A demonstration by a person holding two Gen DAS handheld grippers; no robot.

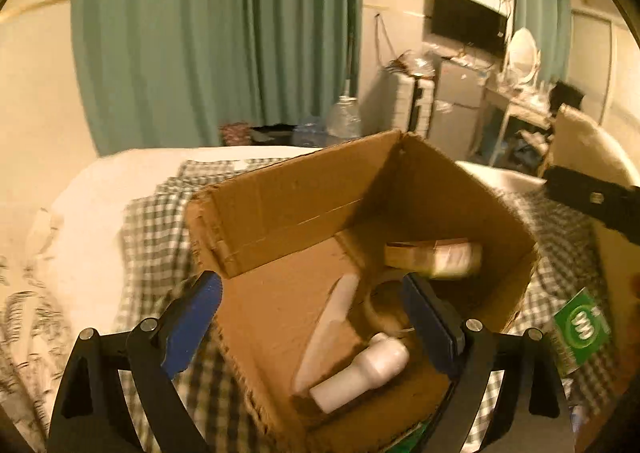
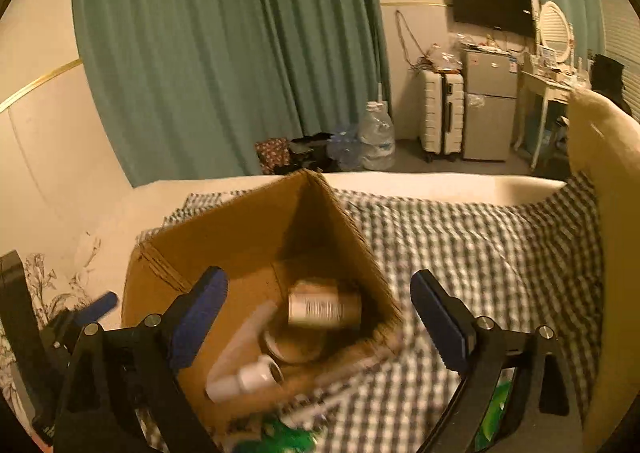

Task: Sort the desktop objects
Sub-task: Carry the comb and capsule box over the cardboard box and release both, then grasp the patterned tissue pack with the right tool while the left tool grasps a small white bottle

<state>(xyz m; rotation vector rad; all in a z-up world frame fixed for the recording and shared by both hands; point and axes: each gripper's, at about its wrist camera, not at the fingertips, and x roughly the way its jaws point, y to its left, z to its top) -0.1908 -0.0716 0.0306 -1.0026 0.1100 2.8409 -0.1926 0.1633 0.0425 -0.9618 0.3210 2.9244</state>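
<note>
Left wrist view: both grippers, left and right, spread apart and empty above cardboard box holding white bottle.

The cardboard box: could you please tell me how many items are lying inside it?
4 visible in the cardboard box: a white bottle nearest, a white tube beside it, a tape roll mid-floor, a labelled can farthest. More may be hidden.

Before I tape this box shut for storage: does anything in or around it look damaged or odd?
The cardboard box sits on the checked cloth with rough, frayed rims. Inside, a white bottle, a tape roll and a labelled container lie jumbled on their sides. Nothing looks spilled.
</note>
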